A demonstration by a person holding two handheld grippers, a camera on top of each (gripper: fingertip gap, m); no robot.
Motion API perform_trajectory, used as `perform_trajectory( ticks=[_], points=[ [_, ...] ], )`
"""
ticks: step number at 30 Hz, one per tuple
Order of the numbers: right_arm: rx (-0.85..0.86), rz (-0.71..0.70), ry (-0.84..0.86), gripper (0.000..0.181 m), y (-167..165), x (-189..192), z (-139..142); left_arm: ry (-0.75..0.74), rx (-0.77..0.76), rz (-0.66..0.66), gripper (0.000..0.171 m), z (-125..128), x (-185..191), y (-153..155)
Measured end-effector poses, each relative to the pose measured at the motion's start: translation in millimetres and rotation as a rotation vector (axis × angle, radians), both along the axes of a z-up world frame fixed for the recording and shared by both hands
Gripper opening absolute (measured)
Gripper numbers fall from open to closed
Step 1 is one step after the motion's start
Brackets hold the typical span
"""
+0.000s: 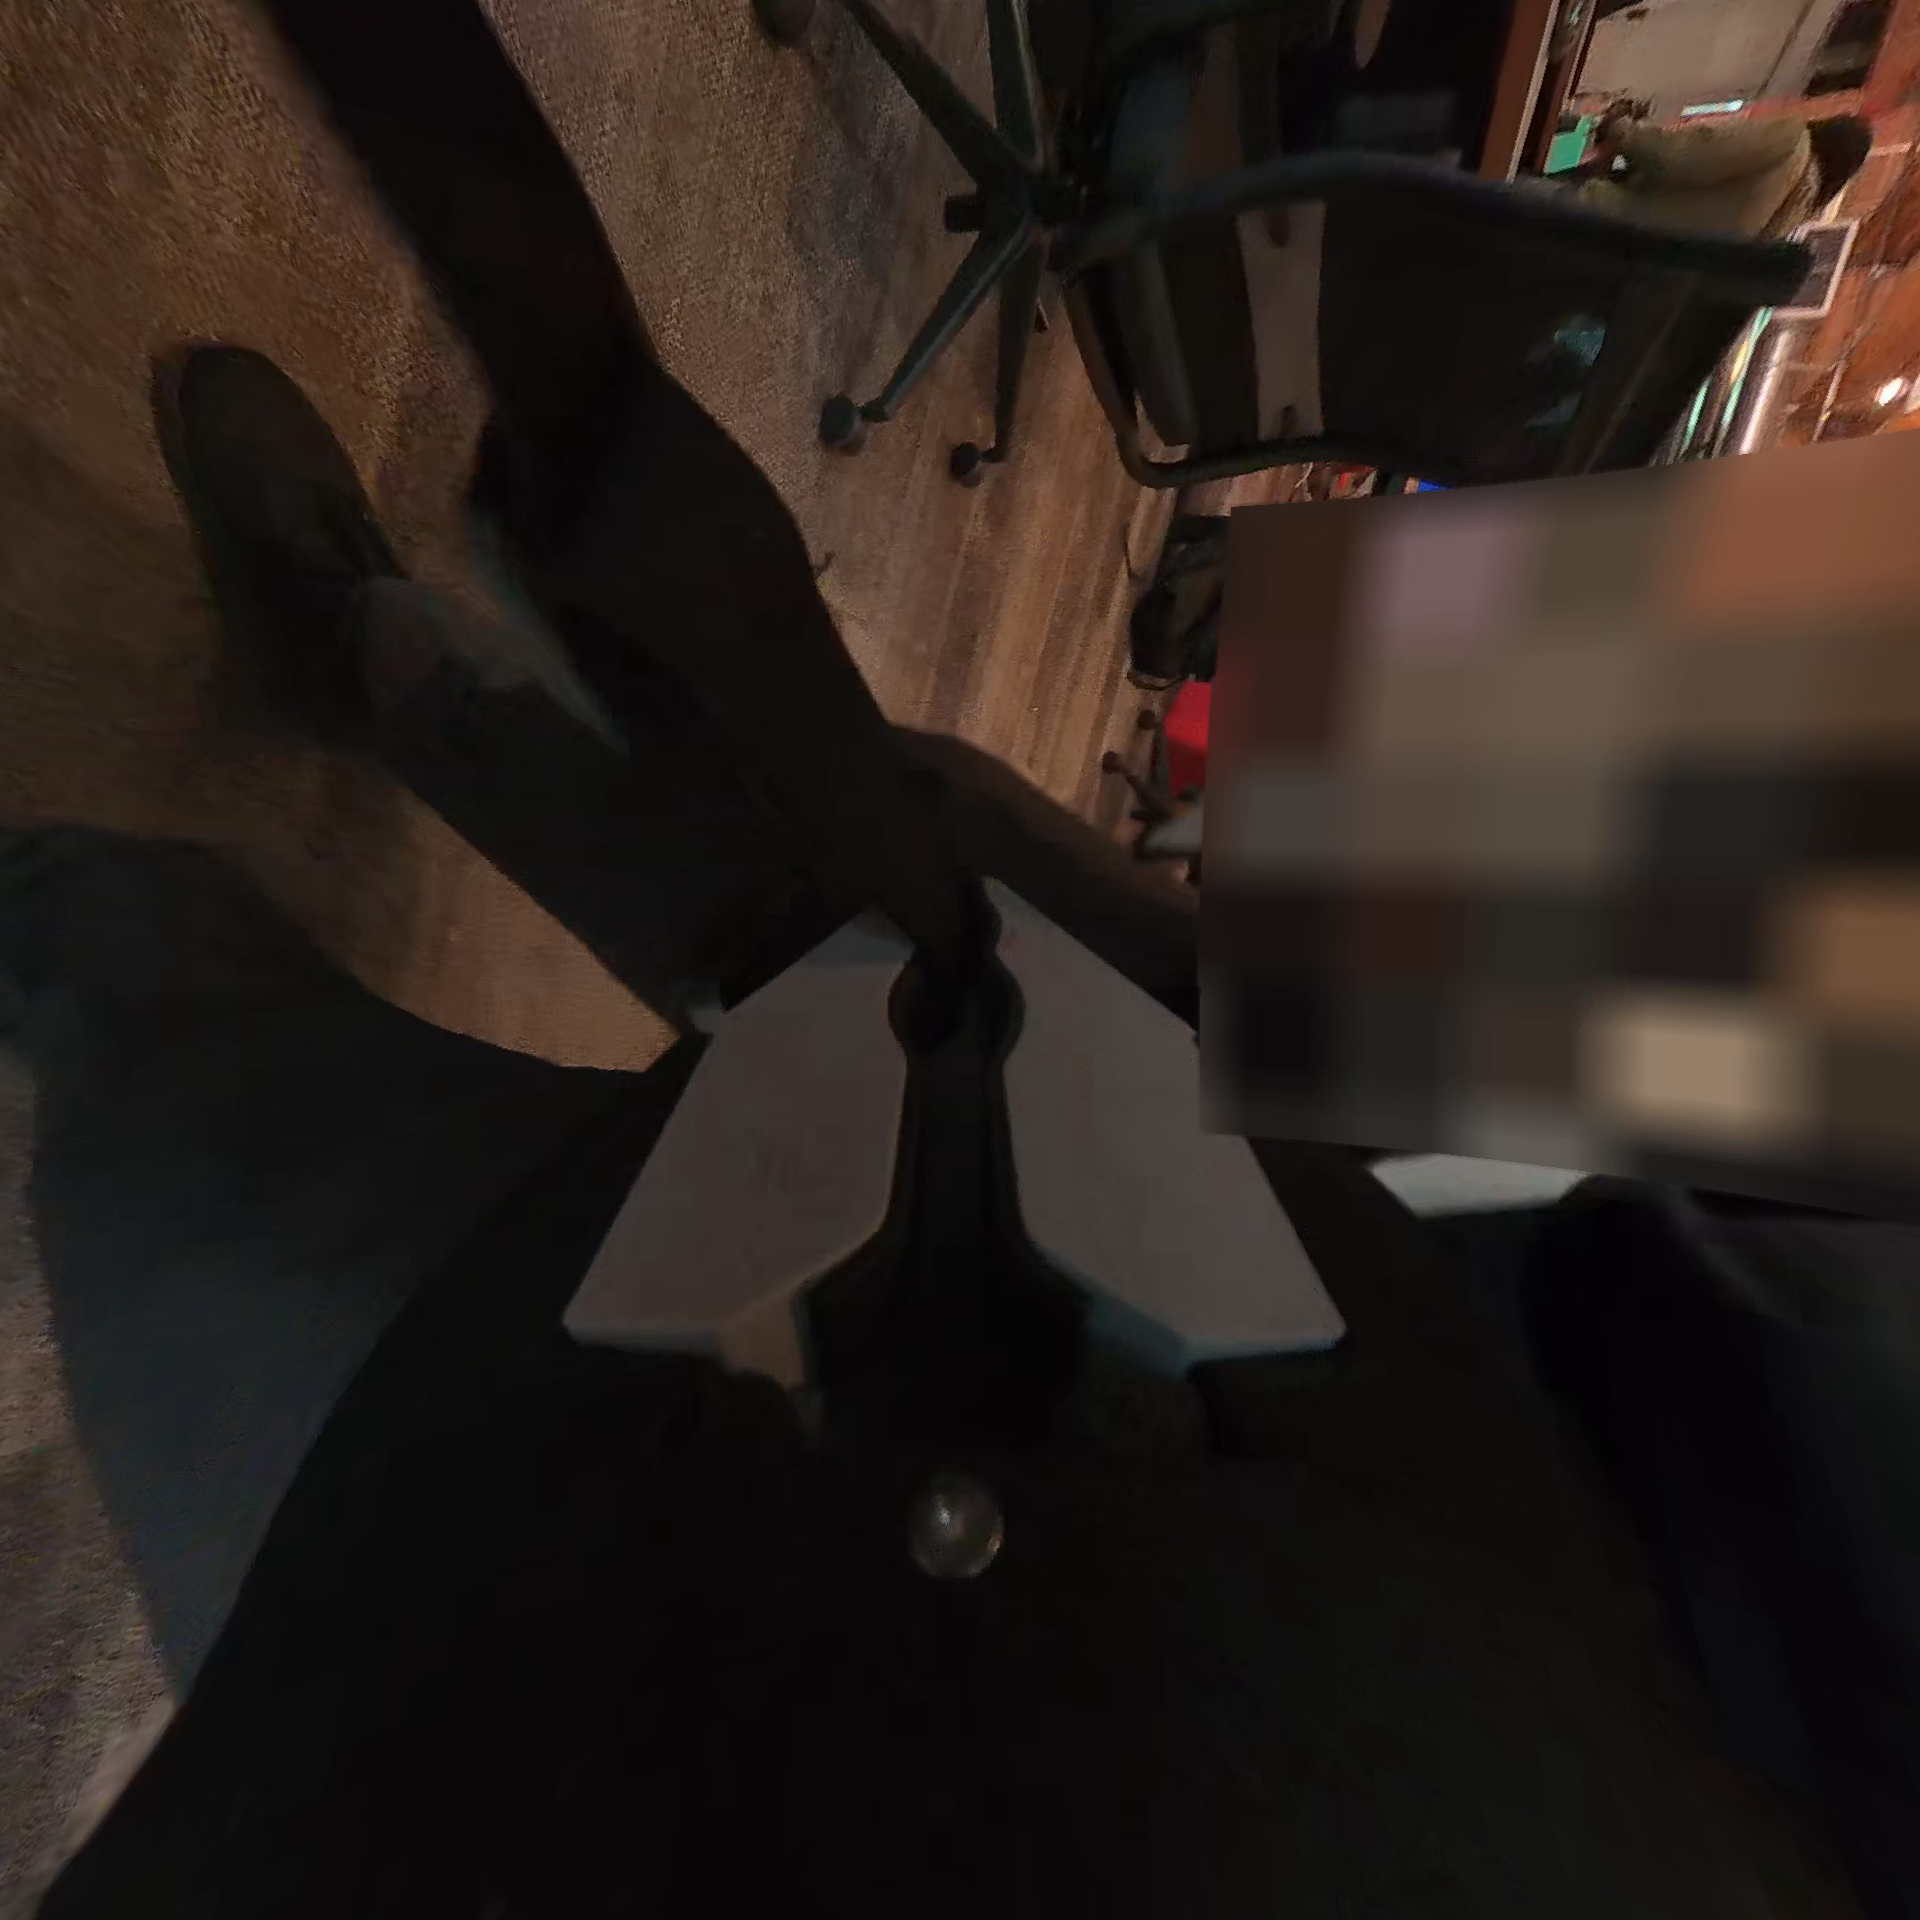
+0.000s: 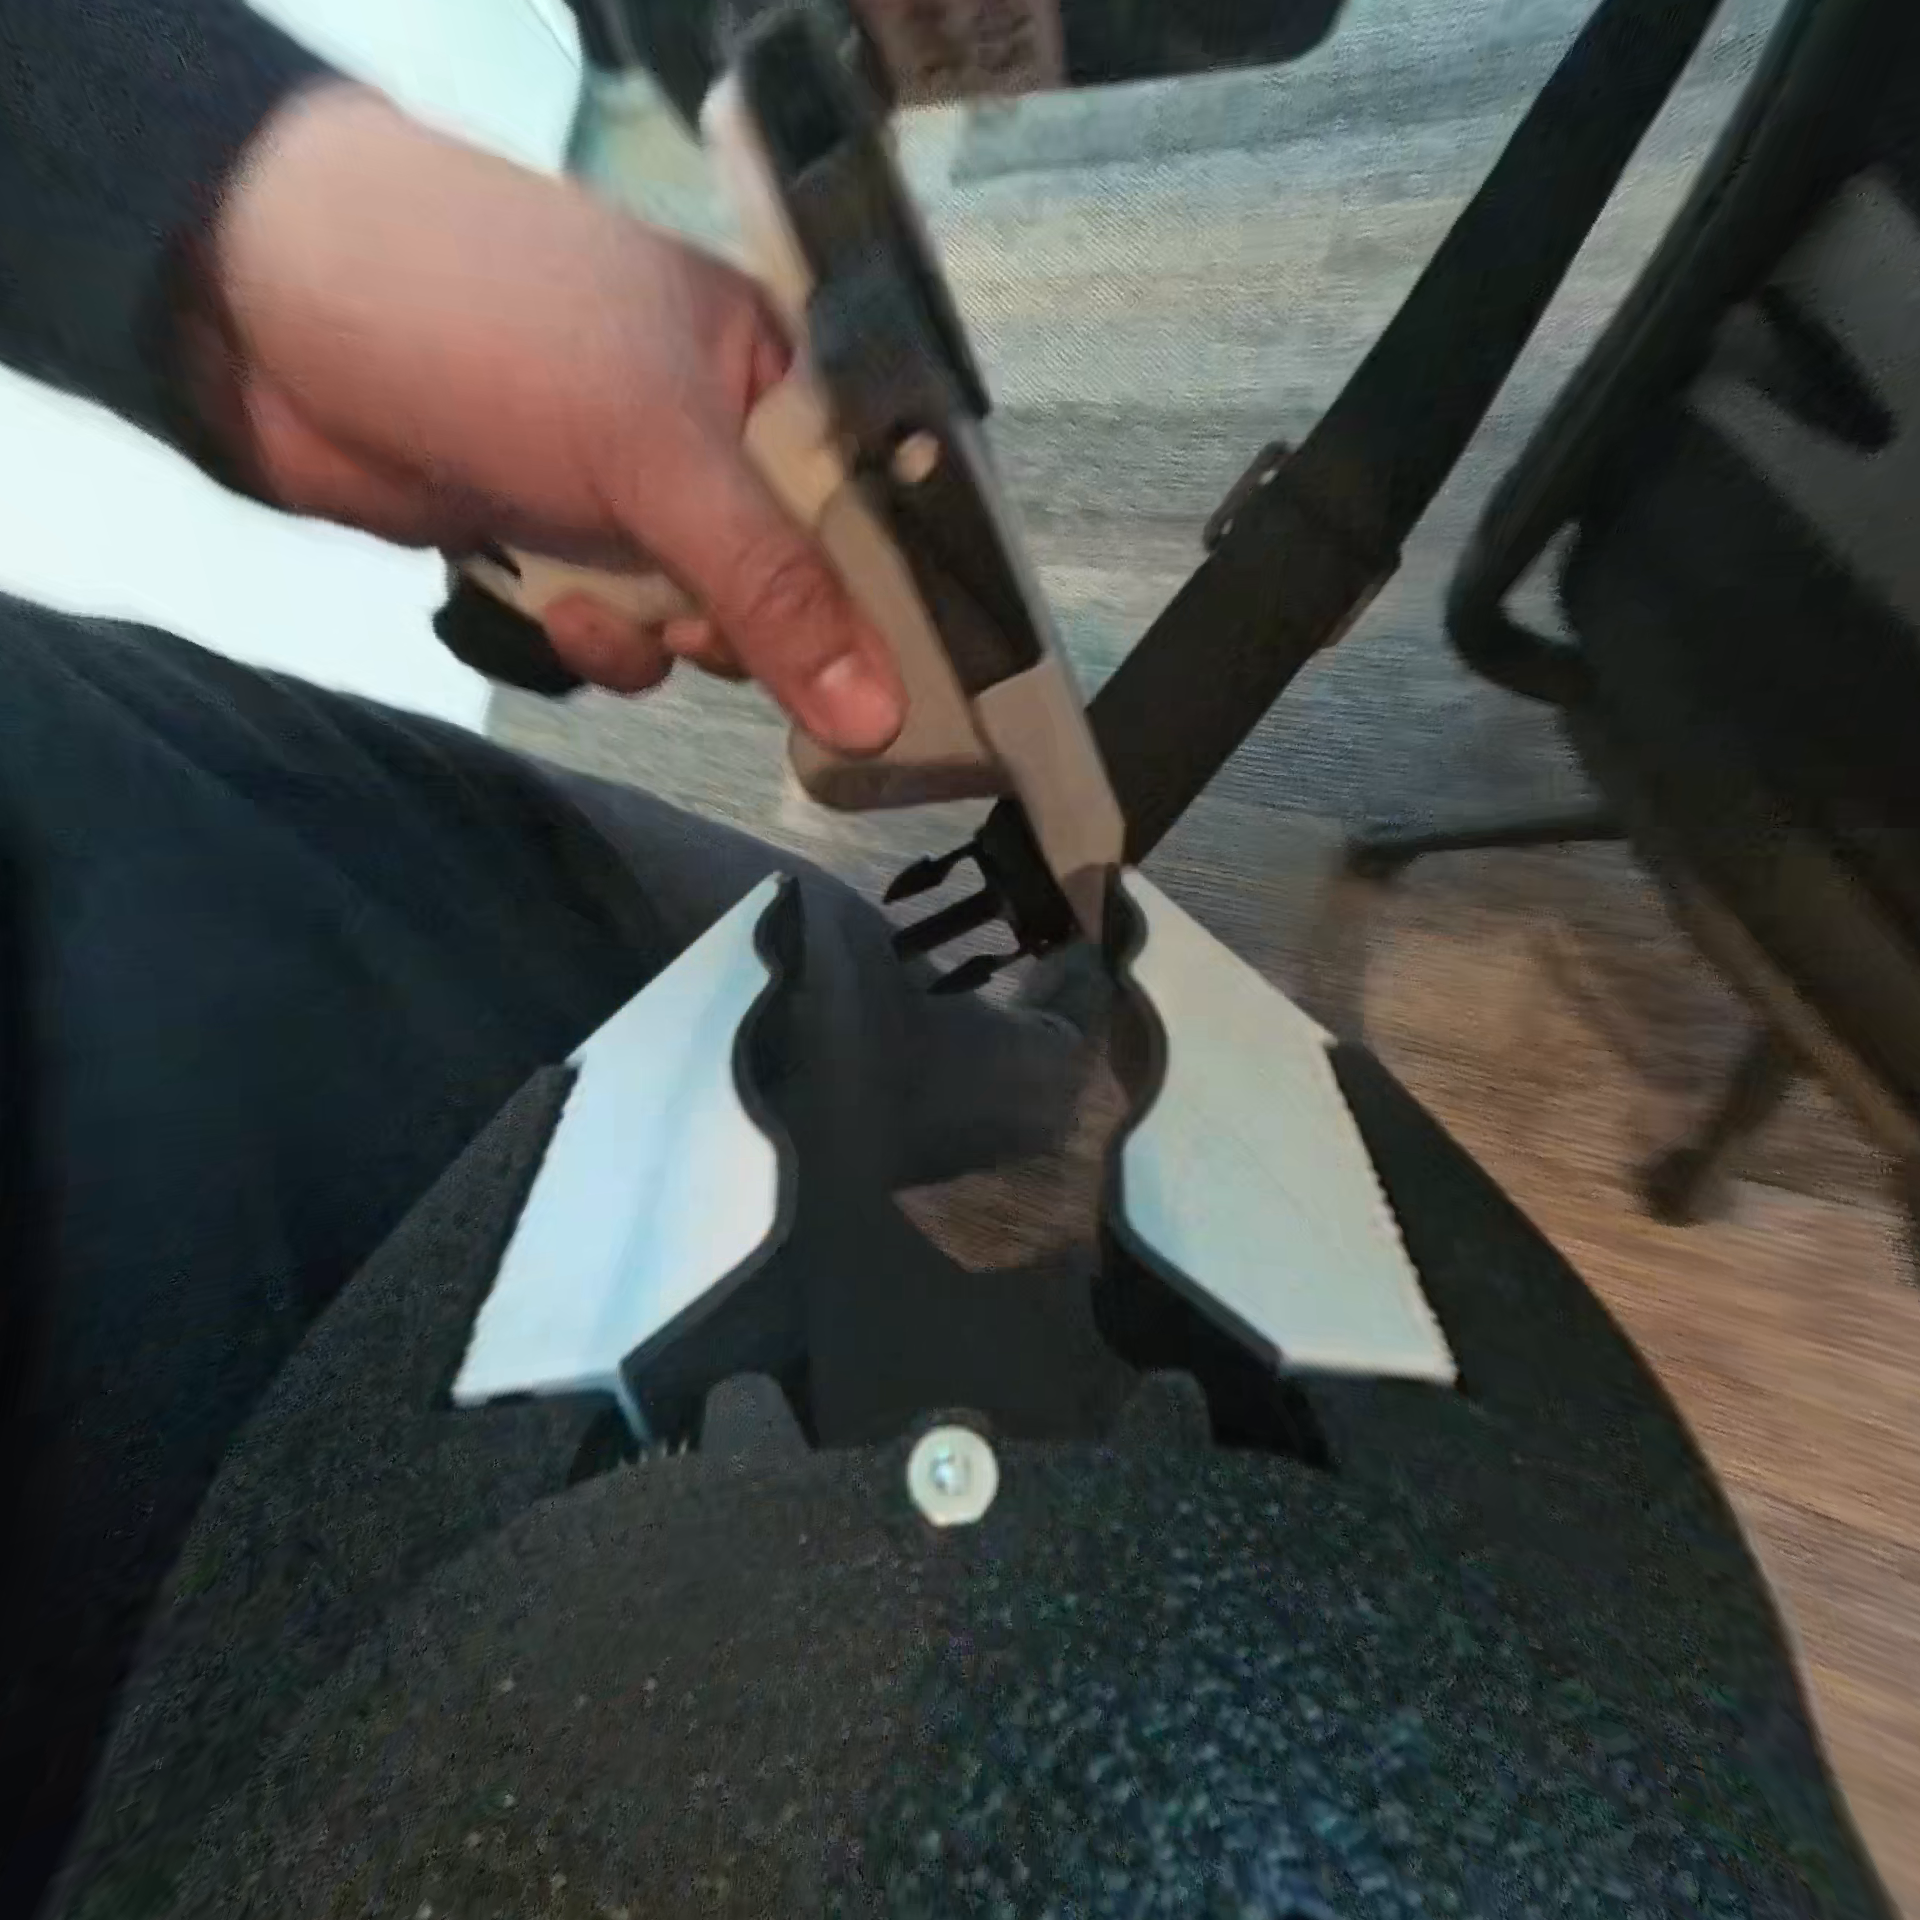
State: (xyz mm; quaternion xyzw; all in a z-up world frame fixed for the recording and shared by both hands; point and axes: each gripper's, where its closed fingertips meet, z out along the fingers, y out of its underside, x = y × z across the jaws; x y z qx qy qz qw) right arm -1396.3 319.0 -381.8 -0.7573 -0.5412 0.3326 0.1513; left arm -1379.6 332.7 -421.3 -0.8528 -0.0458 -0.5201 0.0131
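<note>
My left gripper (image 1: 961,935) is shut on the end of a black strap (image 1: 623,499) that runs away to the upper left. In the right wrist view a hand (image 2: 571,436) holds that left gripper (image 2: 1086,883), which pinches the strap (image 2: 1351,468) just behind its black pronged buckle clip (image 2: 966,925). My right gripper (image 2: 951,914) is open. The clip's prongs hang between its white fingertips (image 2: 727,997) without touching them. Dark trouser cloth (image 2: 935,1060) lies under and between its fingers.
A black office chair on castors (image 1: 1403,312) stands nearby and also shows at the right of the right wrist view (image 2: 1714,623). A dark shoe (image 1: 281,520) rests on carpet. Wooden floor (image 2: 1662,1403) lies to the right. The person's dark-clothed leg (image 2: 260,987) fills the left. The grippers' ends are close to 4 centimetres from one another.
</note>
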Motion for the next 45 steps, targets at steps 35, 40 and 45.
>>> perform_trajectory(
  ticks=[35,40,45],
  points=[
    [0.301,-0.17,-0.015,0.009,65.7,70.4,-27.9,-0.01,-0.177,0.211,0.005,1.1,50.4,91.0],
    [-0.134,-0.303,0.158,0.008,62.1,70.2,-8.6,0.002,0.139,0.053,0.055,12.5,22.5,85.3],
    [-0.382,-0.33,0.258,0.008,54.4,68.5,8.8,0.294,0.506,-0.279,0.064,-7.3,-36.5,37.4]
  ],
)
